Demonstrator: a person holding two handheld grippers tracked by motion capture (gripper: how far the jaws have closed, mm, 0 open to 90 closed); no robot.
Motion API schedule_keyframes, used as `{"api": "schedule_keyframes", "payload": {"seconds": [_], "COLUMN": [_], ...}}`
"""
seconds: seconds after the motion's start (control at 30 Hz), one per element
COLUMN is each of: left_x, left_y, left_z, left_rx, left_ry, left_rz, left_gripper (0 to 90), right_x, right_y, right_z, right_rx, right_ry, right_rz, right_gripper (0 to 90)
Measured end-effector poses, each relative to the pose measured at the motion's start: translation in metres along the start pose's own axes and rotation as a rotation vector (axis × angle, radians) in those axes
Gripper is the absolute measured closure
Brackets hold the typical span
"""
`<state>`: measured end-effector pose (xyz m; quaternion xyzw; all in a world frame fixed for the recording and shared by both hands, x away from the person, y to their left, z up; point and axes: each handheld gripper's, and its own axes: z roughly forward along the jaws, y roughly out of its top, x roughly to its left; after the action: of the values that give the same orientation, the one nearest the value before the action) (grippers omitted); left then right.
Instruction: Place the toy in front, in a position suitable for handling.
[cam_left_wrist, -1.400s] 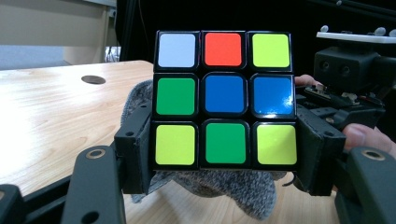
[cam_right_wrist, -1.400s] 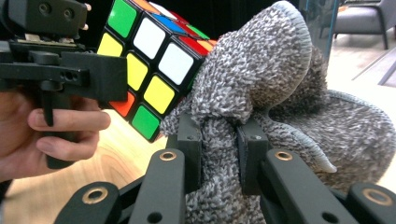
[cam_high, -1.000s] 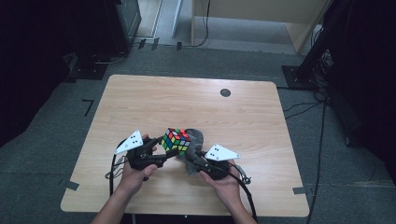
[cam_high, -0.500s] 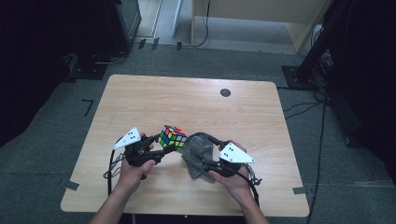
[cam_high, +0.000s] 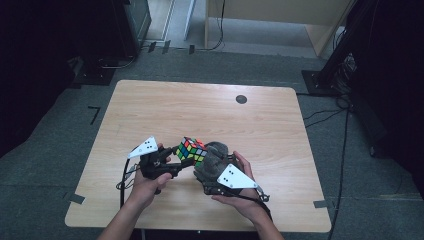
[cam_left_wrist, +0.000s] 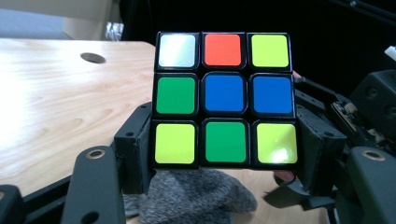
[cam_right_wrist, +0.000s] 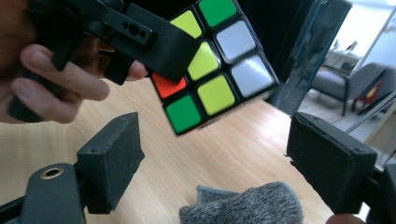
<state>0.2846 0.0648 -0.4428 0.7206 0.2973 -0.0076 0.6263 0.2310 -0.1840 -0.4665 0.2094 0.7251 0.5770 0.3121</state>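
Since the earlier frame our right gripper (cam_high: 212, 167) has let go: its jaws have just been opening, and now they stand wide with nothing pressed between them, the grey cloth (cam_high: 209, 161) lying just below and the puzzle cube (cam_high: 190, 150) hanging a little beyond the pads. Our left gripper (cam_high: 176, 159) has the cube clamped by its lower layer, jaws about half apart, holding it up off the tabletop (cam_high: 260, 130) near the front edge.

We judge the step to be a re-grip between wipes or turns of the cube (which of the two we cannot tell). Next, the right gripper needs to line up on the cloth or on a free layer before closing, while the left holds firm.

The tabletop is pale wood with a round cable hole (cam_high: 241, 99), on grey carpet in a dim room with dark stands around it.
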Motion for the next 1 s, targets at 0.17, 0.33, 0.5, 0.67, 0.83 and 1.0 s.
{"api": "schedule_keyframes", "payload": {"seconds": [0.17, 0.33, 0.5, 0.67, 0.83, 1.0], "left_x": [-0.005, -0.008, -0.006, -0.005, 0.003, 0.004], "left_y": [0.0, -0.001, -0.001, 0.001, 0.006, -0.002], "left_z": [0.006, 0.012, 0.012, 0.008, -0.005, -0.003], "left_rx": [0.038, 0.075, 0.085, 0.035, -0.021, 0.025], "left_ry": [-0.029, -0.055, -0.051, -0.051, 0.016, 0.122], "left_rz": [-0.006, -0.003, -0.013, 0.012, 0.052, 0.173], "left_gripper": [34.4, 34.4, 34.2, 28.0, 15.6, 13.6], "right_x": [0.005, 0.009, 0.014, 0.008, -0.015, -0.029], "right_y": [0.0, 0.001, 0.001, 0.001, -0.006, 0.0], "right_z": [0.002, 0.003, 0.003, 0.002, -0.004, -0.012], "right_rx": [-0.017, -0.021, -0.011, 0.013, 0.072, 0.083], "right_ry": [-0.046, -0.087, -0.109, -0.098, -0.124, -0.123], "right_rz": [-0.082, -0.139, -0.256, -0.195, -0.046, 0.092], "right_gripper": [19.9, 25.1, 33.6, 34.4, 34.4, 34.5]}}
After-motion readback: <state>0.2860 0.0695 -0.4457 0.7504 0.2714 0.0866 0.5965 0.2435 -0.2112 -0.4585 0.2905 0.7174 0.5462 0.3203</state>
